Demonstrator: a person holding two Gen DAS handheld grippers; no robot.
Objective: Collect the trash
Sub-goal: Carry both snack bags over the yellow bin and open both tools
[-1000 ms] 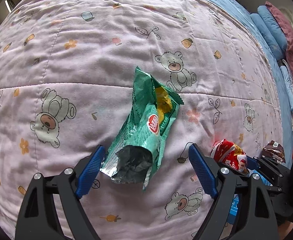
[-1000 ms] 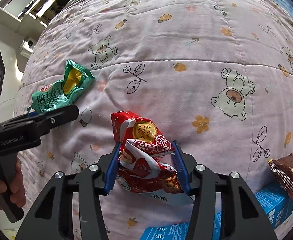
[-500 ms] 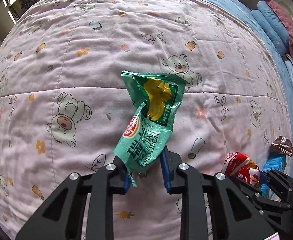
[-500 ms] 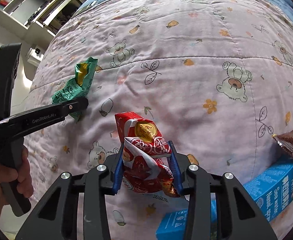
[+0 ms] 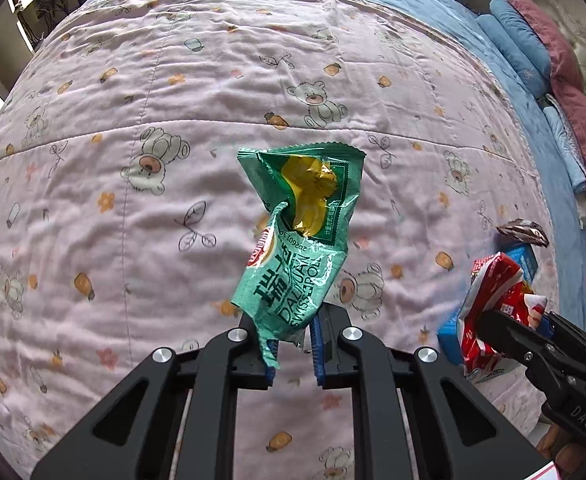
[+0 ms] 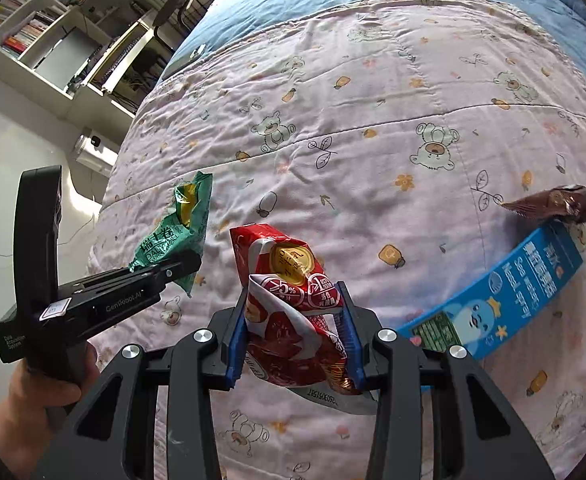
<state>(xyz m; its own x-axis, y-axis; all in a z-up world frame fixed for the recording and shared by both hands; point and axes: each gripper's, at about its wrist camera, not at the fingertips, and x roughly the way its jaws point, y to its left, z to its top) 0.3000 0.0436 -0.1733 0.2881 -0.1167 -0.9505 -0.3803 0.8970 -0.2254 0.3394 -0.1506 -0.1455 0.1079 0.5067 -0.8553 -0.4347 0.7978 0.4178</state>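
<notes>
A crumpled green snack wrapper [image 5: 301, 248] hangs above the pink bear-print quilt [image 5: 133, 120], its lower end pinched in my left gripper [image 5: 293, 344], which is shut on it. The right wrist view shows the same green wrapper [image 6: 173, 236] in the left gripper [image 6: 181, 266]. My right gripper [image 6: 293, 320] is shut on a red snack wrapper [image 6: 289, 304], lifted off the quilt [image 6: 373, 100]. The red wrapper [image 5: 493, 296] also shows at the right of the left wrist view.
A blue nasal-spray box [image 6: 505, 300] lies on the quilt at the right, with a brown wrapper [image 6: 553, 204] beyond it. Pillows [image 5: 533, 52] are stacked at the bed's far right. Shelves and a desk [image 6: 65, 40] stand past the bed. A hand [image 6: 33, 396] grips the left tool's handle.
My left gripper closed on the green wrapper and lifted it off the quilt. The right gripper rose with the red wrapper; the blue box and brown wrapper came into fuller view.
</notes>
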